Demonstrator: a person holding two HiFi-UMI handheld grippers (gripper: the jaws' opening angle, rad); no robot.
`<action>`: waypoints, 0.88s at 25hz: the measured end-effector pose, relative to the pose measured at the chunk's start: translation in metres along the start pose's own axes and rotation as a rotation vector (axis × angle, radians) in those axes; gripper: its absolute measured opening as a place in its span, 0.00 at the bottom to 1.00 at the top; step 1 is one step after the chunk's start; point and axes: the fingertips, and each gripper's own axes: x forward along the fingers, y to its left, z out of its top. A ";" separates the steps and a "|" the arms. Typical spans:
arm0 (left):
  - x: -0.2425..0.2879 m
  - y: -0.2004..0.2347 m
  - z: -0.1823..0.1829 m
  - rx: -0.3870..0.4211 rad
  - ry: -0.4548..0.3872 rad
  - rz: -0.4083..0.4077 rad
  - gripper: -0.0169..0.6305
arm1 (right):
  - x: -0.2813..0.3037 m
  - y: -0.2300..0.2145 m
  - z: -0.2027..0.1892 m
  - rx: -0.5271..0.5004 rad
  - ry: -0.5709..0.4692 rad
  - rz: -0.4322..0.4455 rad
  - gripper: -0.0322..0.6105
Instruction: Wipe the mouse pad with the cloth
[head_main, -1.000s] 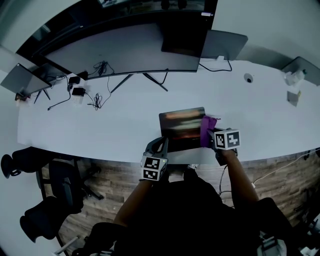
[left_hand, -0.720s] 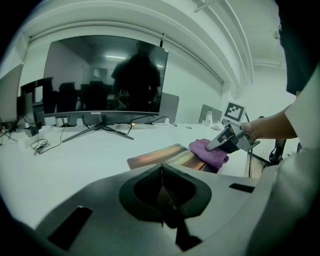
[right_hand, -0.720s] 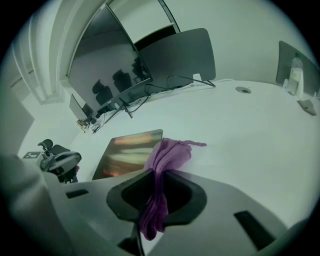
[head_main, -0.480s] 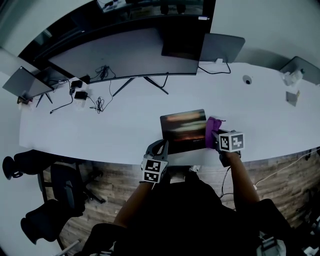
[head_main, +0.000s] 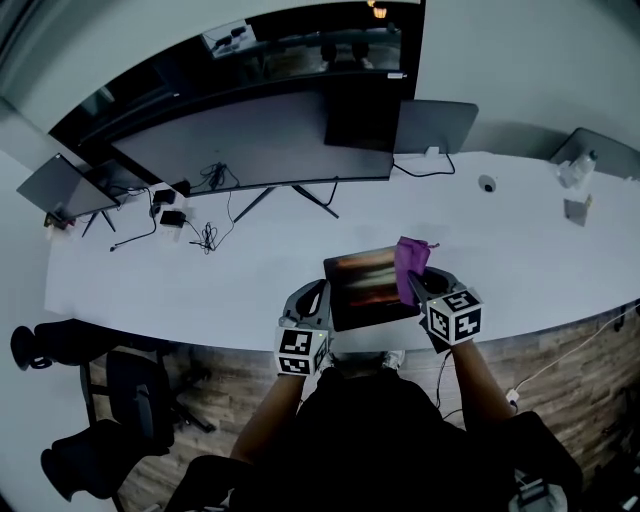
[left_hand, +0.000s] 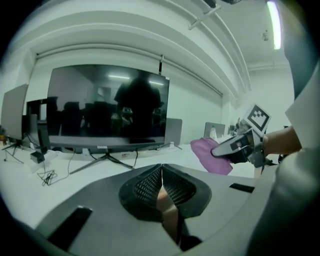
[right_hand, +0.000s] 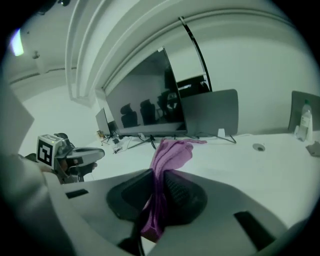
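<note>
The mouse pad (head_main: 368, 288), dark with an orange-brown print, lies at the near edge of the white table (head_main: 150, 280). My left gripper (head_main: 316, 300) is shut on the pad's left edge. A thin strip of the mouse pad (left_hand: 167, 210) shows between the jaws of the left gripper (left_hand: 161, 187). My right gripper (head_main: 420, 285) is shut on the purple cloth (head_main: 410, 260), which rests over the pad's right part. In the right gripper view the cloth (right_hand: 170, 155) sticks up out of the right gripper (right_hand: 159, 185). The left gripper view shows the cloth (left_hand: 212, 155) at the right.
A wide curved monitor (head_main: 250, 140) and a darker screen (head_main: 365, 100) stand at the back of the table. Cables and adapters (head_main: 185, 215) lie at the left. A small bottle (head_main: 572, 170) is at the far right. Office chairs (head_main: 110, 400) stand on the floor at the lower left.
My right gripper has carried the cloth left, from the pad's right edge onto its right part. The left gripper stays at the pad's left edge.
</note>
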 end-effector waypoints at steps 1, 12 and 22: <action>-0.003 0.004 0.013 0.002 -0.028 0.011 0.06 | -0.004 0.005 0.012 -0.020 -0.044 -0.001 0.15; -0.032 0.031 0.079 0.015 -0.180 0.077 0.06 | -0.049 0.062 0.113 -0.319 -0.414 -0.126 0.15; -0.049 0.039 0.092 0.104 -0.199 0.124 0.06 | -0.051 0.090 0.134 -0.364 -0.459 -0.086 0.14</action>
